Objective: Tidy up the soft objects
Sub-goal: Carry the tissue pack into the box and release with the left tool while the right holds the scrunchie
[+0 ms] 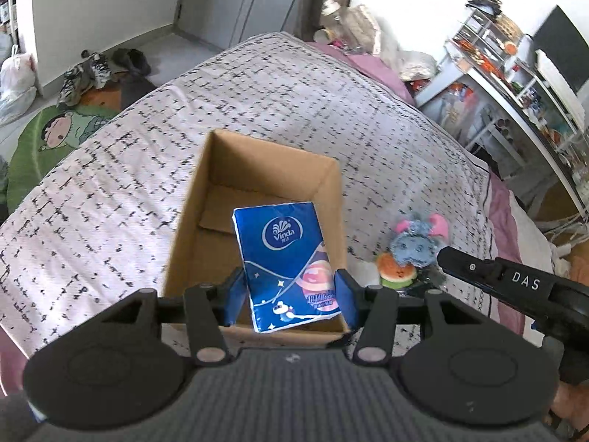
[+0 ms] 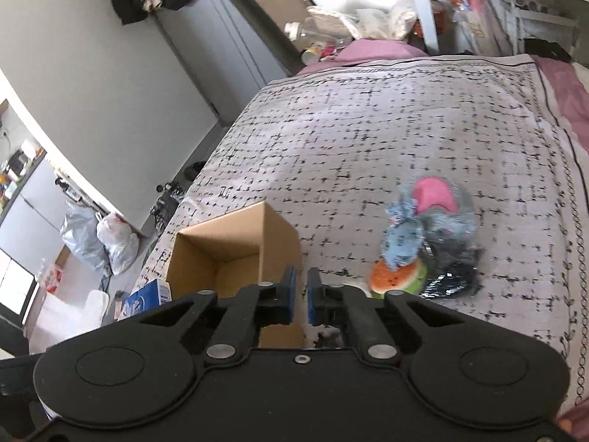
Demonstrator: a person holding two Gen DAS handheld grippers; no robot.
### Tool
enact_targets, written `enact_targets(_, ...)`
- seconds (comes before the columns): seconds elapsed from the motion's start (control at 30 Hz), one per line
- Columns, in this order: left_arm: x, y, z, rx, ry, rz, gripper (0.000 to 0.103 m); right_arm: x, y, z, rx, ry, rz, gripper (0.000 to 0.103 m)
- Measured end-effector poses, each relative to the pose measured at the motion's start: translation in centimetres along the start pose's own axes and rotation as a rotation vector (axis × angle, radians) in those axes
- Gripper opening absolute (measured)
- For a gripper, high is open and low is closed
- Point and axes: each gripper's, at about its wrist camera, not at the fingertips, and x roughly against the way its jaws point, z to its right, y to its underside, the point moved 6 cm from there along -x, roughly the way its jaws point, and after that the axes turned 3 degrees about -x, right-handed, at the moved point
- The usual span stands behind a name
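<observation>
room: bedroom, bed [image 1: 294, 84] under a white cover with a black dashed grid, pink sheet along its far and right edges. grey wardrobe doors behind, cluttered white shelving on the right, shoes and a green cartoon rug on the floor at left.
box: open cardboard box [image 1: 206, 199] sits on the cover, flaps up, nothing visible on its floor apart from an inner flap.
left gripper: left gripper [image 1: 291, 296] hangs over the near end of the box, blue pads clamped on the two long sides of a blue vinda tissue pack [image 1: 283, 258]. pack is tilted, logo end pointing away over the box opening.
right gripper: right gripper [image 2: 301, 294] has its blue pads drawn together with only a thin gap, nothing between them. it sits above the cover just right of the box corner; seen from the left wrist as a black arm coming in from the right.
plush: blue-grey plush with pink ears [image 2: 423, 221] lies on the cover right of the box, touching a watermelon slice toy [image 2: 395, 280]. right-wrist view of it is blurred.
dark item: crinkly dark packet [image 2: 449, 276] just beside the plush; cannot tell what it is.
</observation>
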Motion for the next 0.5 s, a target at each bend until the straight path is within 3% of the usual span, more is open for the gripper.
enact_targets(0.2,-0.3,-0.4,-1.8,0.019,-0.002,-0.001,0.051,-2.3,2.0,1.4,-0.069,0.023,-0.114,0.011)
enact_targets(0.37,-1.1,-0.4,-2.5,0.024,0.014,-0.018,0.051,-3.8,3.6,2.4,-0.099,0.056,-0.169,0.041)
enact_targets(0.5,-1.8,-0.2,-2.4,0.008,0.014,-0.03,0.051,-4.7,4.7,2.9,-0.126,0.066,-0.201,0.042)
